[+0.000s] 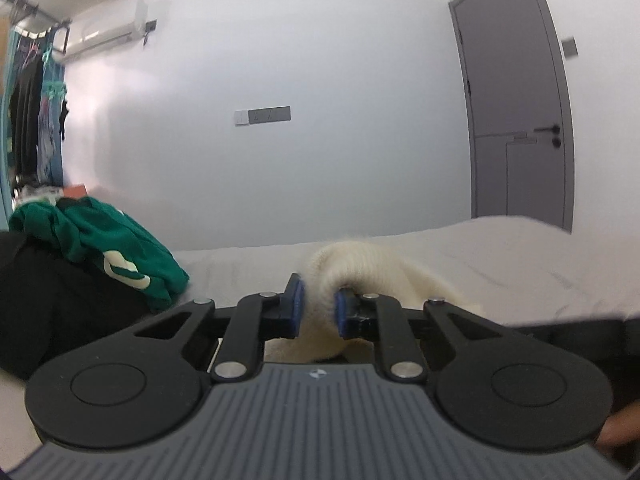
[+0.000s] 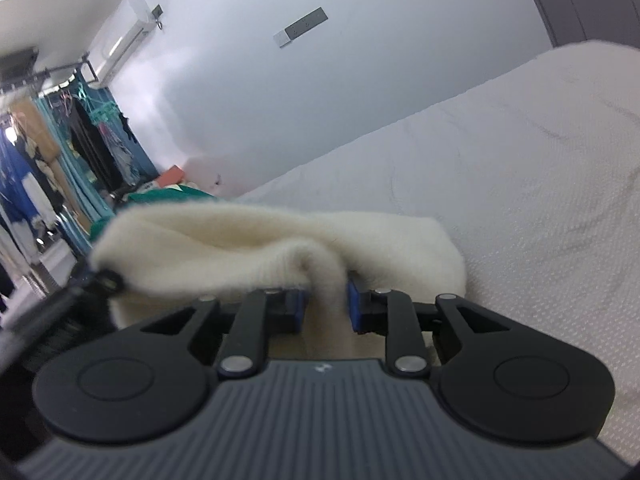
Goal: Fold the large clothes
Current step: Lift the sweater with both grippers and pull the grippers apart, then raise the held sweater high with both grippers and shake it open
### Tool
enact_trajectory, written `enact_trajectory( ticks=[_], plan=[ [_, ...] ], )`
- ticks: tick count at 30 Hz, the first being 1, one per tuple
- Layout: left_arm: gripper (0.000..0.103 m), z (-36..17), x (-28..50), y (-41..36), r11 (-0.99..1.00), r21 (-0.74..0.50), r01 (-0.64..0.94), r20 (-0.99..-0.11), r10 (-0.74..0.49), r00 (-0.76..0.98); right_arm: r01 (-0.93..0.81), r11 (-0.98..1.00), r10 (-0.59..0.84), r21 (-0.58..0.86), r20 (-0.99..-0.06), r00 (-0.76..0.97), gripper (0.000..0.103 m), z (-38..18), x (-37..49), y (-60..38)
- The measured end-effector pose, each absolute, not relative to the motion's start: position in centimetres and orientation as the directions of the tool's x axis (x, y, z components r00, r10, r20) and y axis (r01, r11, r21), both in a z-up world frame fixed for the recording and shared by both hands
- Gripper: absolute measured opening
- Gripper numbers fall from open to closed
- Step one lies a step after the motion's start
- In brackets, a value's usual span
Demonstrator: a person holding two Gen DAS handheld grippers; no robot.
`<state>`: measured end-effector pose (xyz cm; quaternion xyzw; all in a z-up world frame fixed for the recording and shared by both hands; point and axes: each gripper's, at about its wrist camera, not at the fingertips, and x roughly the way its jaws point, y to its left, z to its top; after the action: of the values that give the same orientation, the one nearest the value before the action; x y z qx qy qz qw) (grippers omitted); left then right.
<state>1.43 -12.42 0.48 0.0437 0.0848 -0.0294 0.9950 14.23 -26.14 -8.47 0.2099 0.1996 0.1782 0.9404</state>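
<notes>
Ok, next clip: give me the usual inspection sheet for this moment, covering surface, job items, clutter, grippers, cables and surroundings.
Surface: bed with a pale textured cover, lightly creased.
Job's things: cream fuzzy garment bunched on the bed, lifted at two points.
Clutter: green garment and black garment piled at the left.
Grippers: left gripper pinches a cream fold; right gripper pinches another fold.
Cables: nothing seen.
Surroundings: white wall, grey door, wall switch panel, air conditioner, hanging clothes.
</notes>
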Motion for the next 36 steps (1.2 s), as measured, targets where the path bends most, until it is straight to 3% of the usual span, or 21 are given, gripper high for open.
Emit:
enact_trajectory(
  ticks=[9, 12, 17, 23, 25, 29, 32, 34, 36],
  plan=[
    [0.019, 3.2, -0.9, -10.1, 0.999, -0.021, 0.036, -0.147, -0.039, 0.988, -0.243, 0.917, 0.361, 0.316, -0.397, 0.844, 0.024, -8.0, 11.8, -22.7],
    [0.019, 4.1, -2.3, -9.2, 0.999, -0.050, 0.012, -0.116, -0.017, 0.993, -0.200, 0.945, 0.277, 0.259, -0.313, 0.908, 0.025, -6.4, 9.5, -23.0],
    [0.019, 6.1, -4.6, -7.5, 0.989, -0.137, 0.047, -0.082, -0.059, 0.995, -0.189, 0.924, 0.237, 0.331, -0.111, 0.965, 0.035, -1.6, 5.8, -26.7],
    [0.019, 7.9, -8.5, -8.6, 0.981, -0.129, 0.143, -0.015, -0.146, 0.989, -0.204, 0.920, 0.199, 0.334, 0.050, 0.979, 0.034, 3.0, 2.1, -28.9],
    [0.019, 8.2, -9.7, -9.1, 0.976, -0.125, 0.181, -0.003, -0.183, 0.983, -0.186, 0.921, 0.177, 0.341, 0.056, 0.983, 0.034, 3.6, 2.0, -29.7],
    [0.019, 7.9, -10.2, -10.0, 0.973, -0.121, 0.199, -0.022, -0.203, 0.979, -0.124, 0.926, 0.164, 0.356, -0.085, 0.983, 0.035, 1.8, 4.4, -29.9],
    [0.019, 7.2, -9.4, -9.8, 0.972, -0.150, 0.183, -0.070, -0.195, 0.978, -0.116, 0.910, 0.246, 0.399, -0.291, 0.925, 0.045, -2.1, 7.7, -29.3],
    [0.019, 6.3, -8.5, -9.4, 0.973, -0.167, 0.159, -0.113, -0.179, 0.977, -0.112, 0.883, 0.313, 0.455, -0.395, 0.864, 0.045, -4.6, 9.0, -28.9],
    [0.019, 5.4, -7.7, -8.8, 0.974, -0.185, 0.130, -0.155, -0.160, 0.975, -0.095, 0.877, 0.326, 0.472, -0.436, 0.839, 0.042, -5.6, 9.4, -28.5]
  ],
)
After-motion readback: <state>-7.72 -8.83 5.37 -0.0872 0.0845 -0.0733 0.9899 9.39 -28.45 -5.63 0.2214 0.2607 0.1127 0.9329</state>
